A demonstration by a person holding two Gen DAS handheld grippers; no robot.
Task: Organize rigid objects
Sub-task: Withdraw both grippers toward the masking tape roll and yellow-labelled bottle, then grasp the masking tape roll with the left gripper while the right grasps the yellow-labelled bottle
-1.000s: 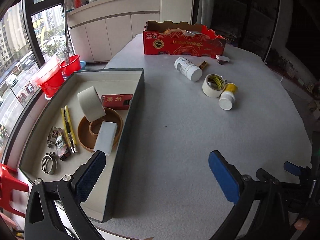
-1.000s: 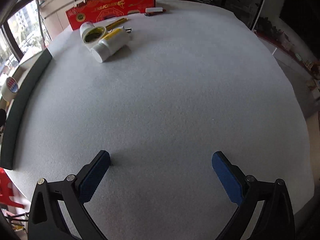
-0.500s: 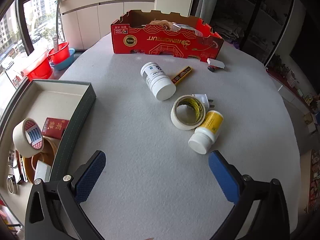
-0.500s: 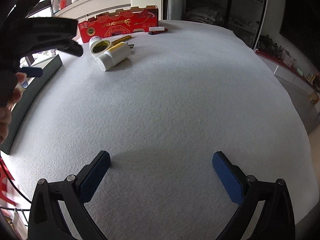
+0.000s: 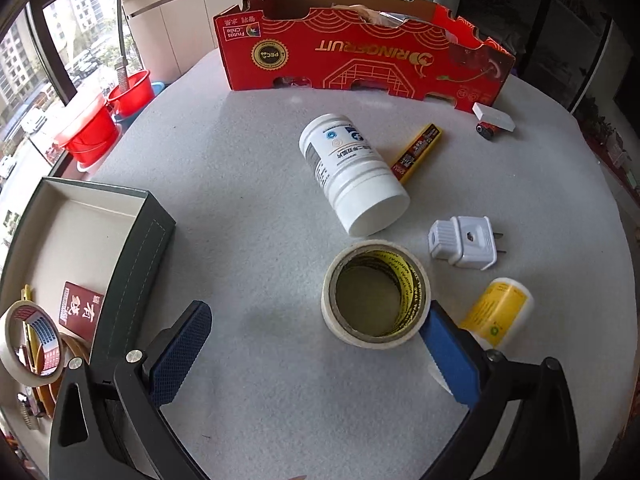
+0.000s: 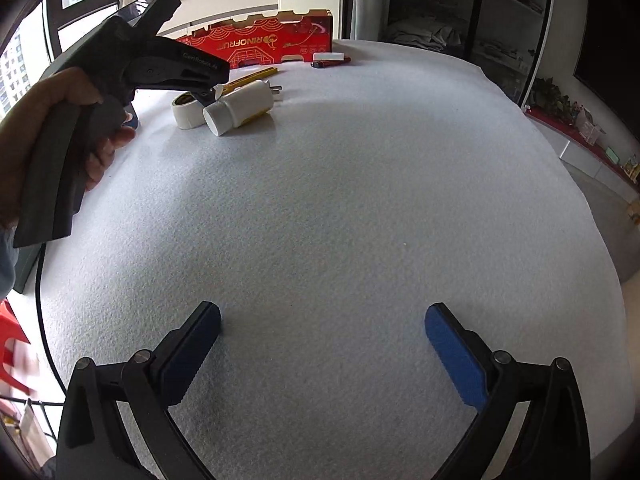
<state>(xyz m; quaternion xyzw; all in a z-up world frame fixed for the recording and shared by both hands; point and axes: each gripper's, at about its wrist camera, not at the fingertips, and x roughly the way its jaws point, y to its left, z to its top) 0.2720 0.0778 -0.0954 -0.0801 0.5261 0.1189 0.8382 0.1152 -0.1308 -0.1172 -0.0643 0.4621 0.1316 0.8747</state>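
Observation:
My left gripper (image 5: 316, 348) is open, hovering over the grey table just short of a cream tape roll (image 5: 376, 294); its right finger overlaps the roll's right edge. Beyond lie a large white bottle (image 5: 352, 172), a white plug (image 5: 464, 242), a small yellow-label bottle (image 5: 496, 312) and a yellow blade pack (image 5: 418, 152). The dark open box (image 5: 132, 256) at left holds another tape roll (image 5: 30, 344) and a red card (image 5: 80, 310). My right gripper (image 6: 322, 350) is open above bare table, empty. A hand holding the left gripper (image 6: 120, 92) shows in the right wrist view.
A red cardboard fruit box (image 5: 360, 60) stands at the table's far edge, with a white block (image 5: 494, 118) and a small red-black item beside it. Red buckets (image 5: 92, 136) sit on the floor by the window at left.
The left gripper has swung from over the box toward the loose items, closing in on the tape roll. The right gripper stays almost still.

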